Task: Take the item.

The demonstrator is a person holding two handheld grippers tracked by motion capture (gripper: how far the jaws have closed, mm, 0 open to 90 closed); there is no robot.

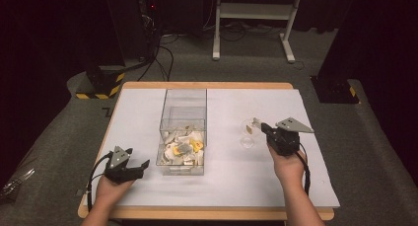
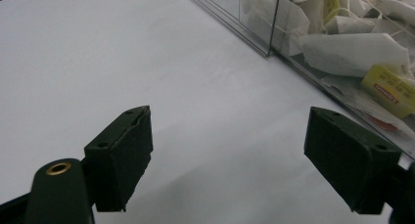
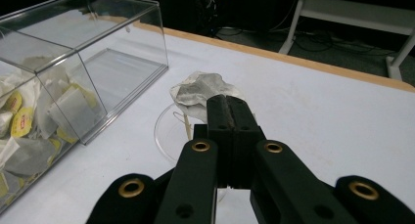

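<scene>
Above a clear cup (image 3: 169, 131), the right tongs (image 3: 230, 104) were clenched on a tea bag (image 3: 198, 92). Left tongs (image 2: 227, 160) rested released on the table (image 2: 98, 62), beside a clear box (image 1: 182, 132) of tea bags, well apart from the cup.

Left gripper (image 1: 140, 165) agape, right gripper (image 1: 262, 127) clamped

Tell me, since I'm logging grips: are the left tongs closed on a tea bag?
No, the left tongs stand open over bare white table, nothing between them.
</scene>
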